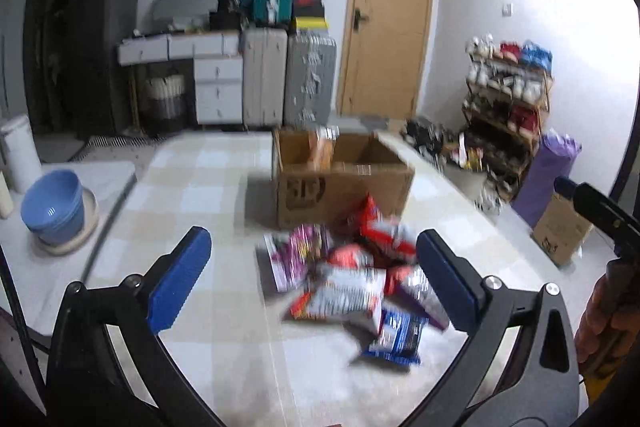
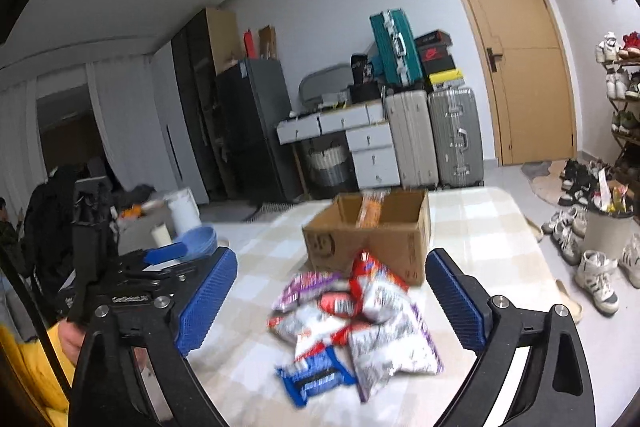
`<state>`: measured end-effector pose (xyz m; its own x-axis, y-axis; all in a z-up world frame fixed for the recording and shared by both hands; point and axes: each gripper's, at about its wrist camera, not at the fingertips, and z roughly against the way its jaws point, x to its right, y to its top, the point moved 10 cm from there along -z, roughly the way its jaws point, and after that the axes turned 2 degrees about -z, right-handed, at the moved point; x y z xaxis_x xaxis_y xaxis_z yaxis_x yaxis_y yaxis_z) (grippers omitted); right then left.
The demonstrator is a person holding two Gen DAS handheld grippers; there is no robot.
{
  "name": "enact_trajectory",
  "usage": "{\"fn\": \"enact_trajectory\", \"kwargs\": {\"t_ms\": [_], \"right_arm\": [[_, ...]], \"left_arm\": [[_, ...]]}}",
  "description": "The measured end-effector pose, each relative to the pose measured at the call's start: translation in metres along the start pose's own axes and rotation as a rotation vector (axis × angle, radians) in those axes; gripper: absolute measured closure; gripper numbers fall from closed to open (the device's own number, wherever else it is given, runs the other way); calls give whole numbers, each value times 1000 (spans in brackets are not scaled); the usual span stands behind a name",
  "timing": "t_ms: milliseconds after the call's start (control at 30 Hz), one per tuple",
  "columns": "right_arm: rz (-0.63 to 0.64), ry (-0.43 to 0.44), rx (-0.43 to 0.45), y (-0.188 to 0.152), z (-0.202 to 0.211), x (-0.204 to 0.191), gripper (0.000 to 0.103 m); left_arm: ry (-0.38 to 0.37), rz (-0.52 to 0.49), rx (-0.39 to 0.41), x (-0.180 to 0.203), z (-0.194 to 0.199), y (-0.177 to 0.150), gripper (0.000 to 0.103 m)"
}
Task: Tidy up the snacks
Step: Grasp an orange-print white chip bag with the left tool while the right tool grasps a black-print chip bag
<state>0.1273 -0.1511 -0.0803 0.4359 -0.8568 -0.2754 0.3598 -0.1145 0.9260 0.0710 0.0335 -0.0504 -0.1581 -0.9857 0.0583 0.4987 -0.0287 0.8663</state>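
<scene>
Surface [image 1: 224, 347]: checked cloth, carries everything.

Cardboard box [image 1: 344, 187] sits at 12 o'clock from the pile, open top, touching or just behind the rearmost packet. One orange packet [image 1: 324, 147] already stands inside, so sorting looks barely begun.

Snack pile [image 1: 352, 279]: loose heap of red, purple-white and silver packets near the middle of the surface, overlapping each other; exact count unclear, motion blur. Blue packet [image 2: 316, 375] lies at the pile's 6 o'clock edge, nearest both cameras.

Left claw [image 1: 316, 287]: jaws spread wide, nothing between the pads, pile ahead of it.

Right claw [image 2: 332, 303]: also spread wide and empty, aimed at the same pile; the left tool shows at its 9 o'clock.

Remaining, by judgement: nearly the whole heap has to go into the box; no packet gripped yet.
</scene>
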Motion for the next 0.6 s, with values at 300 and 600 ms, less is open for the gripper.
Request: {"fn": "enact_trajectory", "kwargs": {"t_ms": [300,600], "right_arm": [[37,-35,-78,-37,-17,-5,6],[14,-56,-130,-54,-33,4,6]], "left_arm": [[-66,-8,-150,14,-56,-49,1],[-75,3,-248,18,-95,-68,1]]}}
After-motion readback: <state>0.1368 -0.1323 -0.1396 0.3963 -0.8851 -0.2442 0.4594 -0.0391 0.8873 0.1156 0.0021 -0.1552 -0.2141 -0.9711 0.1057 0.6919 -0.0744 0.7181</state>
